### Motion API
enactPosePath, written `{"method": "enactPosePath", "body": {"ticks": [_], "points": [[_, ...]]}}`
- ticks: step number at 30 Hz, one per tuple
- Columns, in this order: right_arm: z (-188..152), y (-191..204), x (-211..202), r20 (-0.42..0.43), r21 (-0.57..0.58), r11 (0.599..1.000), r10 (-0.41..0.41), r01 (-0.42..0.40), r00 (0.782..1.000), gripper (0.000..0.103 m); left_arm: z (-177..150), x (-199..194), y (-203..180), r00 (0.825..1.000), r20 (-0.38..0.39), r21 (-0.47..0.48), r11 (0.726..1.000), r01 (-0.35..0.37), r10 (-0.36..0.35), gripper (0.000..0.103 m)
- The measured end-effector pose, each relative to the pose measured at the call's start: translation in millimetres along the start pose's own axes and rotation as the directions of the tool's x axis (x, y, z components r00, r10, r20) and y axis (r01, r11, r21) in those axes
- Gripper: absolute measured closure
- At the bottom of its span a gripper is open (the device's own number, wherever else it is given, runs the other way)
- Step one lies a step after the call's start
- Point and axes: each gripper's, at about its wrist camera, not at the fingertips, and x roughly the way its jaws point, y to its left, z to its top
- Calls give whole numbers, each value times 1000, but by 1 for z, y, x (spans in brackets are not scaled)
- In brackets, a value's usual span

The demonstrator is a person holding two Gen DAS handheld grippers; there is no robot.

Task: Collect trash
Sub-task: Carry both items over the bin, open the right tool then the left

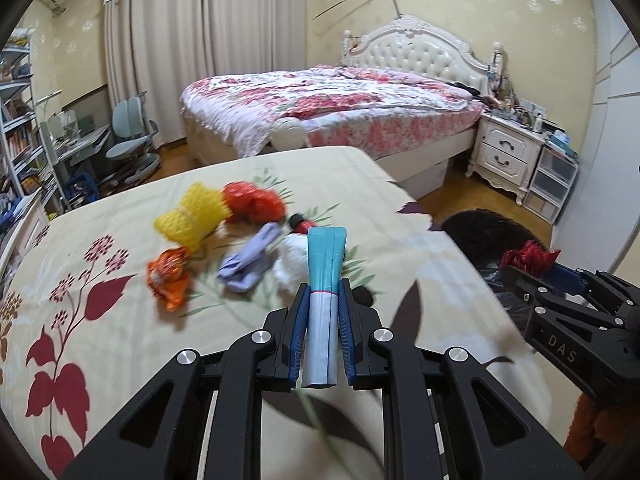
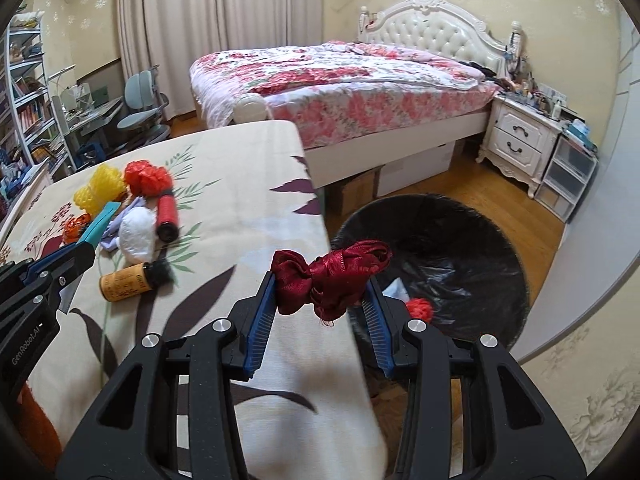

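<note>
My left gripper [image 1: 325,286] is shut on a teal and white tube [image 1: 325,268], held above the table with the floral cloth [image 1: 100,280]. My right gripper [image 2: 322,280] is shut on a dark red ribbon bow [image 2: 330,274] near the table's right edge, just left of the black-lined trash bin [image 2: 448,248]. The bin holds a red scrap [image 2: 420,307] and pale paper. On the table lie a yellow foam net [image 1: 192,216], a red plastic bag [image 1: 252,200], an orange wrapper [image 1: 168,276], a purple sock [image 1: 250,264], a white wad [image 1: 290,264] and a red roll [image 2: 167,216].
A brown cylinder with a dark tuft [image 2: 128,280] lies on the table near the left gripper [image 2: 52,272]. A floral bed [image 2: 340,80], a white nightstand [image 2: 520,140], plastic drawers [image 2: 568,176], a desk chair [image 1: 132,136] and bookshelves [image 1: 20,128] stand around.
</note>
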Motion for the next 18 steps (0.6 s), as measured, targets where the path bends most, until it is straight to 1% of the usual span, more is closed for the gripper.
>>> {"method": "enactPosePath", "body": {"ticks": [4,10,18], "points": [[4,-19,1,9,17,999,-27,27,1000,61,9,6,-27,999,18,37,999,34,-35,86],[10,-49,11,7,55,997,-62,61,998,61,20,24,-62,997,18,81,994,80,-81,86],[14,-82,23,3,109,989,-99,98,995,61,35,50,-102,995,12,115,989,94,-96,86]]}}
